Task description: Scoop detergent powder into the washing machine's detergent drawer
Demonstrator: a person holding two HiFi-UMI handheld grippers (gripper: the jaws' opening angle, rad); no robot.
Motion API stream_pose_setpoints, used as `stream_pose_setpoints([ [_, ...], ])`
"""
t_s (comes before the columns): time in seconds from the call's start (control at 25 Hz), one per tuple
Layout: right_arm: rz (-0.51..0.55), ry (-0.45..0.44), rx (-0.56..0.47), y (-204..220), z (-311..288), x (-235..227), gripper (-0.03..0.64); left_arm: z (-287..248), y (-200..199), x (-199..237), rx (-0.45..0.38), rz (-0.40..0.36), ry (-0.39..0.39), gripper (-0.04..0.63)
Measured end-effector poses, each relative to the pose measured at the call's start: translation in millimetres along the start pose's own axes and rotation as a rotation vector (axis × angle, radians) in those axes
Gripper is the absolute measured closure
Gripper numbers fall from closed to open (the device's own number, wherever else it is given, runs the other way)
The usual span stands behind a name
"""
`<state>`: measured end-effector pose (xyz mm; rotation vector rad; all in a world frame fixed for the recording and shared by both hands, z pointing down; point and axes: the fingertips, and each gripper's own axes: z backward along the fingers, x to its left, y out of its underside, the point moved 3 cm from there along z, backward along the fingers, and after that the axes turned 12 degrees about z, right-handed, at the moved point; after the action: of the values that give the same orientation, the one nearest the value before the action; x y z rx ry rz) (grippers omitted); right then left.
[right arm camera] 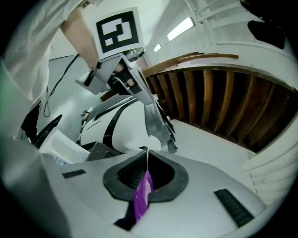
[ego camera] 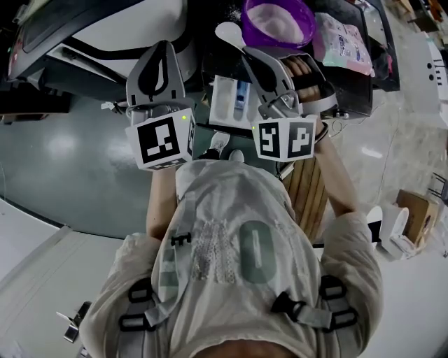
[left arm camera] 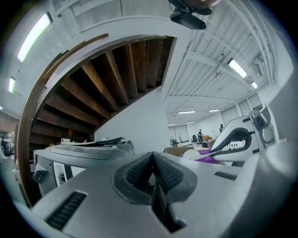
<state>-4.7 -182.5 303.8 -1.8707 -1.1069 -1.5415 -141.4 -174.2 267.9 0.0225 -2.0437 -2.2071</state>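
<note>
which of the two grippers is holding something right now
The right gripper: its fingers are shut on the purple handle of a white plastic scoop. The left gripper has its fingers pressed together, nothing between them.

Glossy grey floor [ego camera: 63,161], wooden stair underside [left arm camera: 107,74], ceiling strip lights [left arm camera: 32,30].

White detergent powder [ego camera: 276,19] fills a purple bowl [ego camera: 246,21] at one o'clock. The white scoop [ego camera: 229,33] lies beside it at twelve, its purple handle clamped in the right gripper [right arm camera: 145,160]. The white detergent drawer [ego camera: 227,98] stands open near centre.
</note>
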Motion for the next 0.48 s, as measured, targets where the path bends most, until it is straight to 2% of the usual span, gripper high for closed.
stream_pose_setpoints([
  [0.12, -0.136, 0.074, 0.058, 14.7, 8.7, -23.2, 0.606, -8.3, -5.5, -10.8, -0.01, 0.009, 0.039, 0.574],
  [0.28, -0.431, 0.184, 0.107, 39.5, 24.5, -40.8, 0.606, -18.0, -9.0, -28.8, -0.021, -0.006, 0.111, 0.574],
  [0.48, -0.66, 0.337, 0.197, 68.8, 51.3, -46.2, 0.606, -22.3, -2.2, -48.4, -0.012, -0.006, 0.168, 0.574],
])
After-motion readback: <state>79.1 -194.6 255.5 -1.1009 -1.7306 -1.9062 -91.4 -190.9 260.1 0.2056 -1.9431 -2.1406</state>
